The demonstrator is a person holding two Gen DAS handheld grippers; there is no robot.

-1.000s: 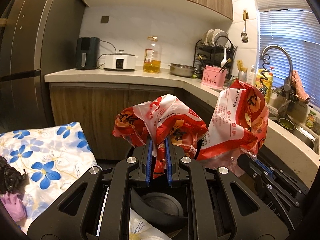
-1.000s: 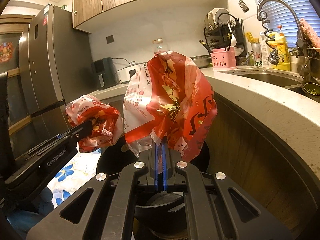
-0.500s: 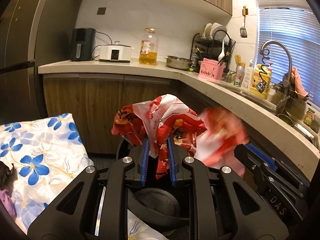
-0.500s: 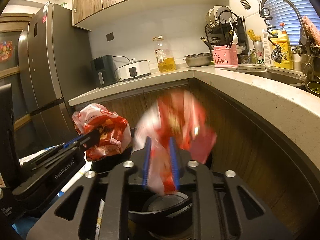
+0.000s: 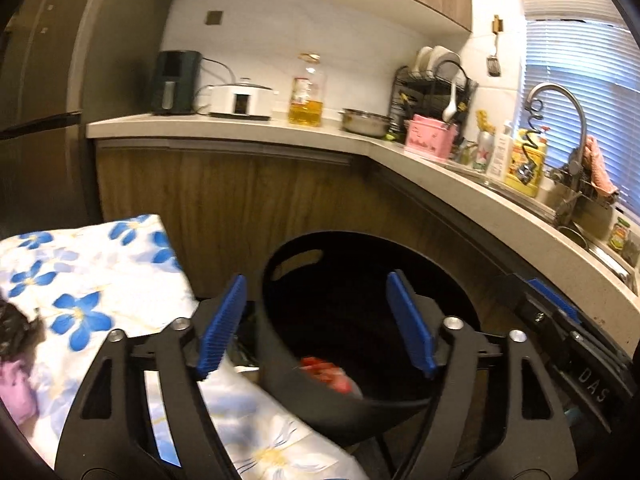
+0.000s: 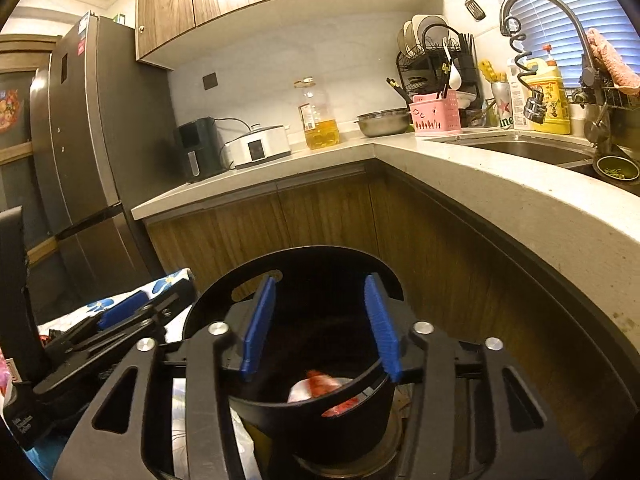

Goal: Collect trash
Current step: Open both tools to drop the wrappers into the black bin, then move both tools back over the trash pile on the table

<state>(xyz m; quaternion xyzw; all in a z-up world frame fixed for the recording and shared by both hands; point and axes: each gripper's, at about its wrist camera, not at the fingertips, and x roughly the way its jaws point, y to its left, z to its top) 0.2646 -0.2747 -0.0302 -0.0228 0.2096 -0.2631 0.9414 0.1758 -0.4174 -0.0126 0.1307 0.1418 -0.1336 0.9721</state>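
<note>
Red and white crinkly snack wrappers [image 6: 326, 390] are sitting down inside the round black plastic trash bin [image 6: 304, 416], low against its near wall; in my left view they're just a red blur [image 5: 326, 374] at the bottom. The bin is my landmark here.

My left gripper [image 5: 316, 326] hangs above the bin's left rim with its blue-padded fingers [image 5: 222, 326] spread wide, nothing between them. My right gripper [image 6: 320, 326] is right over the bin's mouth, blue pads also well apart and holding nothing. From the right view, the left gripper's side shows just left of the bin.

Left of the bin there's a white cloth with blue flowers [image 5: 92, 280], touching the bin's side as far as I can tell. Behind the bin run wooden cabinet doors [image 6: 320, 216] under a pale stone countertop [image 6: 500, 188]. On that counter, further back: a bottle of yellow cooking oil [image 6: 318, 120], a pink utensil caddy [image 6: 434, 114] and a steel faucet [image 6: 560, 20] off to the right. A tall grey fridge [image 6: 92, 140] stands far left of the bin.
</note>
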